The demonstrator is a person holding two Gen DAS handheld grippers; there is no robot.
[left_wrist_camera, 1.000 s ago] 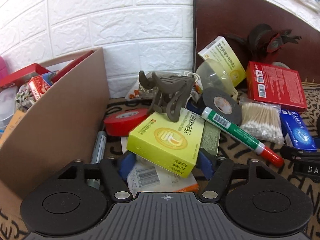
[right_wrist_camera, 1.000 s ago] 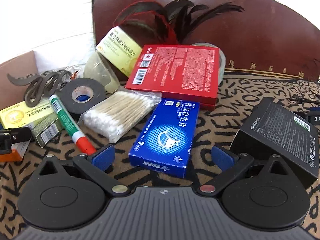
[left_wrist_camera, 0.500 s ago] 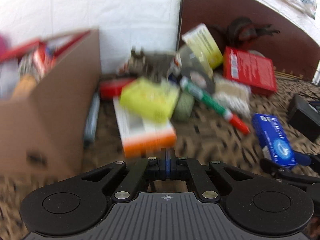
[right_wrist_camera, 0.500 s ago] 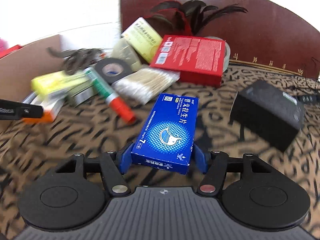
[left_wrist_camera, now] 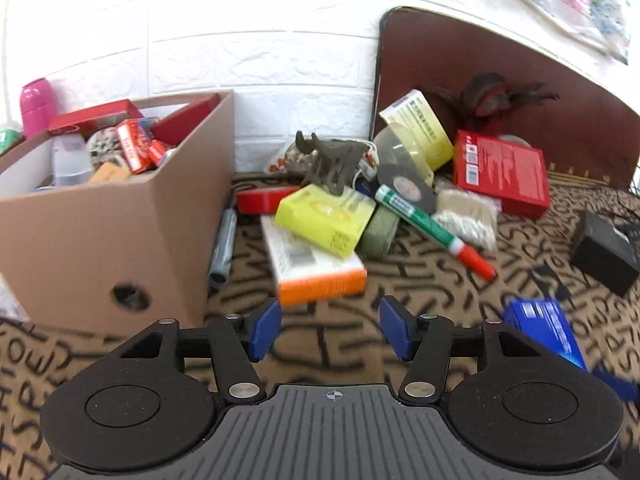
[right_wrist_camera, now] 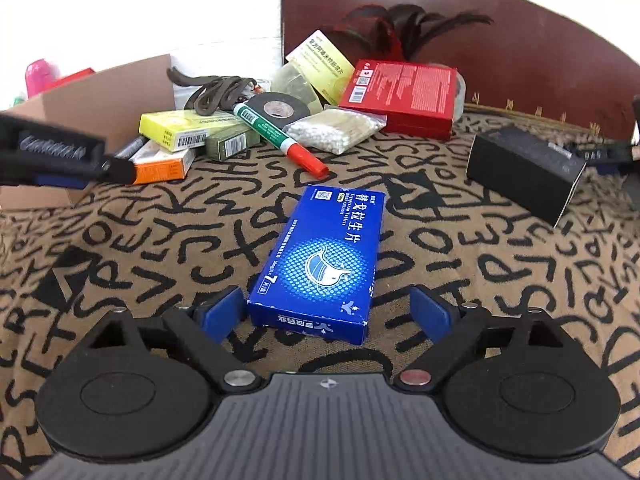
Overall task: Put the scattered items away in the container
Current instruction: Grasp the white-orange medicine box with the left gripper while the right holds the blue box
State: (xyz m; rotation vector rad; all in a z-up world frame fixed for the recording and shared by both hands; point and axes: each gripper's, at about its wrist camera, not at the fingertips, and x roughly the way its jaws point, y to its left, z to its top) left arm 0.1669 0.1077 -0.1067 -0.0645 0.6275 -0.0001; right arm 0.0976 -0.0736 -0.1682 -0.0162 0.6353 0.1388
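Blue medicine box (right_wrist_camera: 324, 256) lies flat on patterned worktop (right_wrist_camera: 460, 280), between my right claw (right_wrist_camera: 326, 312) pads, untouched, spread apart | left claw (left_wrist_camera: 328, 330) apart, empty, near orange-ended box (left_wrist_camera: 316, 268) | cardboard container (left_wrist_camera: 120, 216) left, holding items

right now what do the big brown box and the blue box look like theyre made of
Brown box: looks like plain corrugated cardboard, matte; folded edges and a punched hole in its side point to that. Blue box: seems thin printed paperboard with a slight sheen, sharp creased corners and a glued end flap.
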